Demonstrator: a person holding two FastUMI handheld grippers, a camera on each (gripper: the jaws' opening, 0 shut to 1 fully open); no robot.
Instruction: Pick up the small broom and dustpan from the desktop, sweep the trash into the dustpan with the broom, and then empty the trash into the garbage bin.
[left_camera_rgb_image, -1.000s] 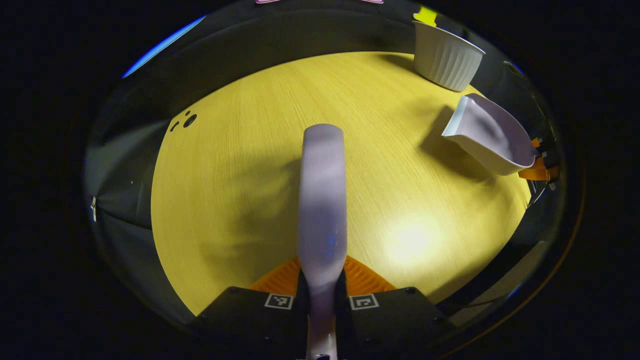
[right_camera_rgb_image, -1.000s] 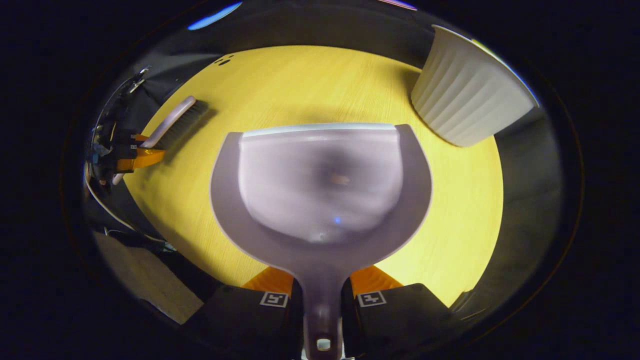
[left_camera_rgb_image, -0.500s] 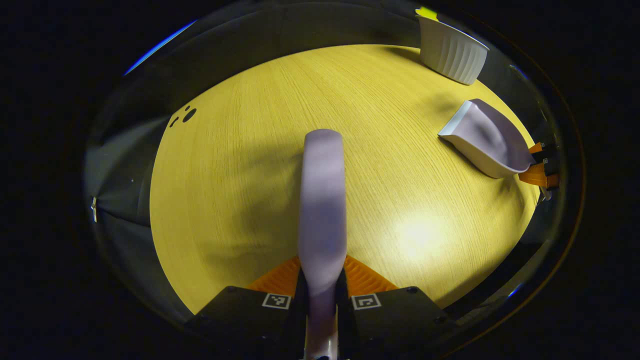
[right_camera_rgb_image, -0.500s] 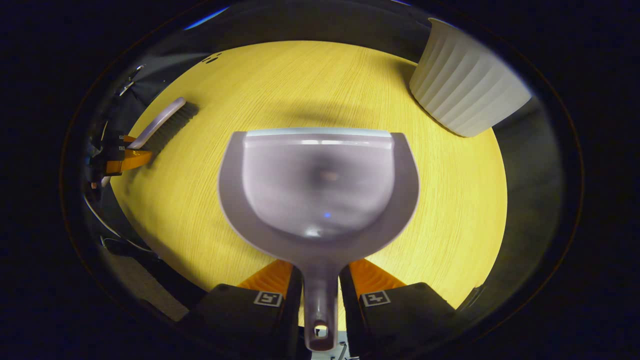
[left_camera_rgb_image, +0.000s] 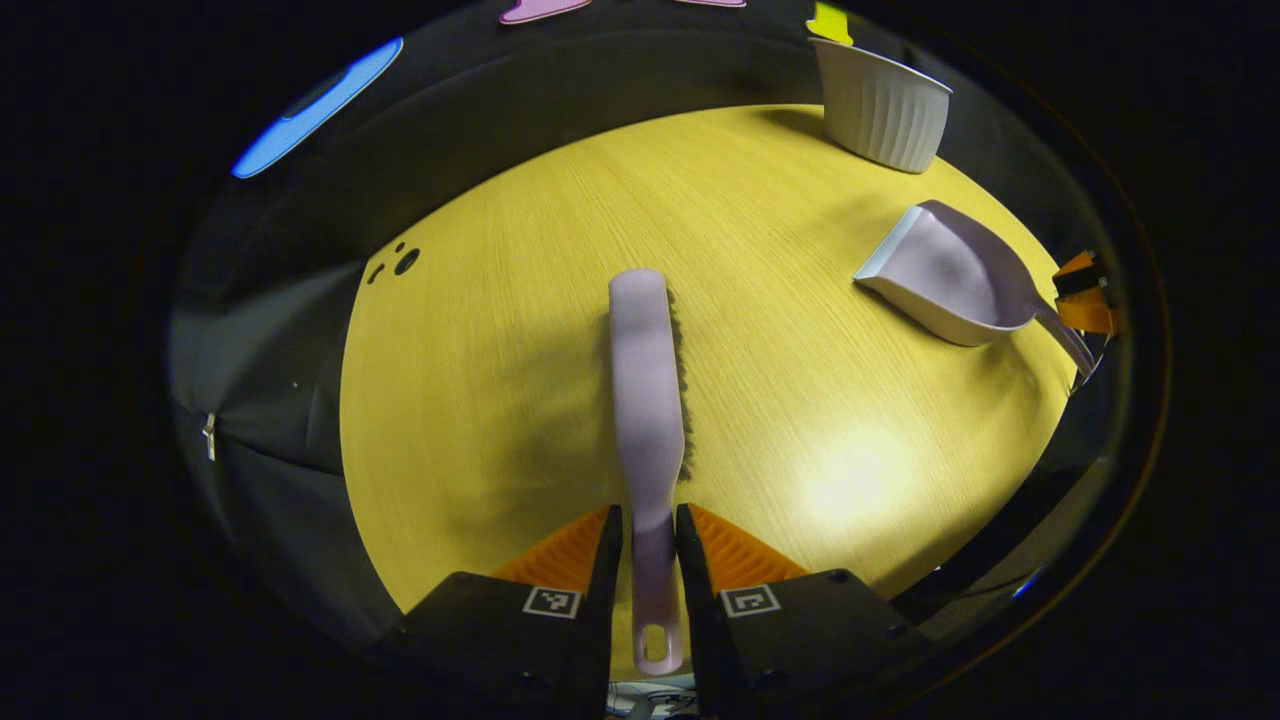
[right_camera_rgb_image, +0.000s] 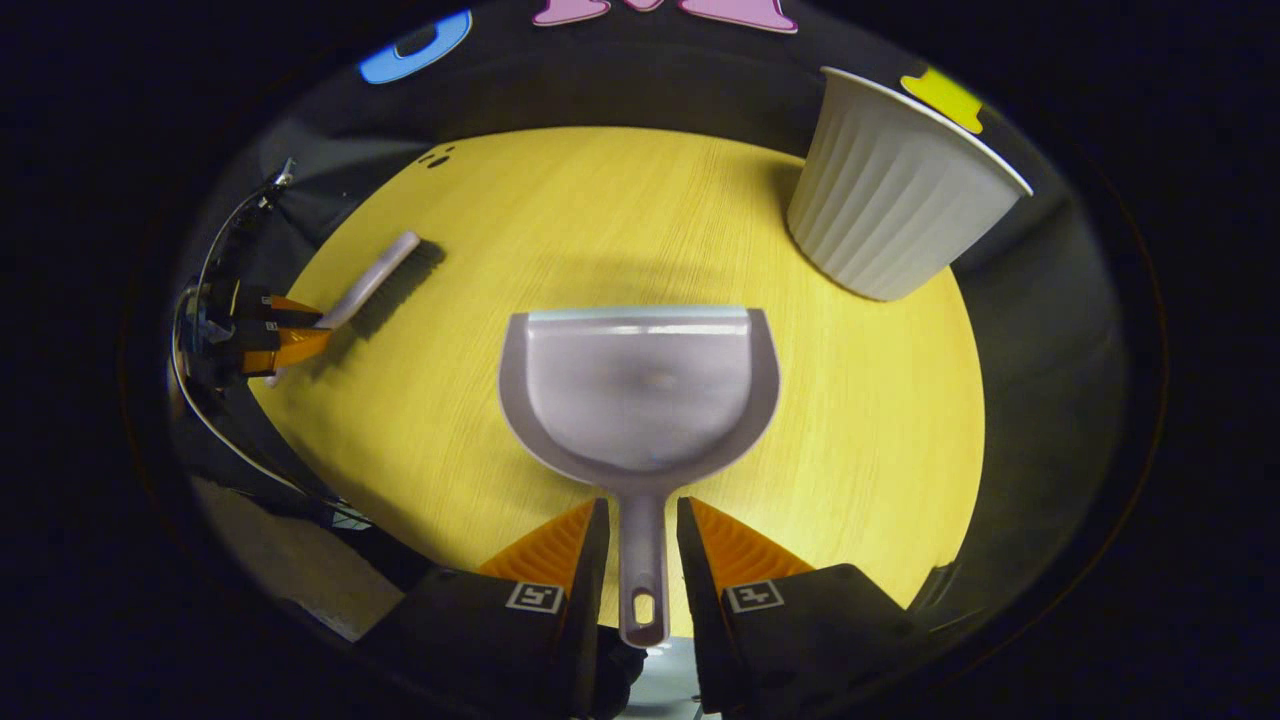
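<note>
The pale lilac broom (left_camera_rgb_image: 646, 370) lies on the yellow tabletop (left_camera_rgb_image: 500, 350), bristles turned to its right. Its thin handle runs back between the fingers of my left gripper (left_camera_rgb_image: 648, 512), which is open with narrow gaps on both sides. The lilac dustpan (right_camera_rgb_image: 640, 385) rests flat on the table, mouth facing away. Its handle lies between the fingers of my right gripper (right_camera_rgb_image: 642, 505), also open and not pressing on it. Farther off, the dustpan (left_camera_rgb_image: 945, 280) and right gripper (left_camera_rgb_image: 1080, 300) sit at the right, and the broom (right_camera_rgb_image: 375, 285) and left gripper (right_camera_rgb_image: 270, 335) at the left.
A white ribbed garbage bin (right_camera_rgb_image: 890, 200) stands upright at the table's far right corner, also the bin (left_camera_rgb_image: 885, 110) beyond the dustpan. A few small dark spots (left_camera_rgb_image: 400, 264) mark the far left edge. The round table drops off on all sides.
Both tools came down from a raised hold to rest on the table. Both grippers loosened and drew back along the handles, so the handle ends now show.
</note>
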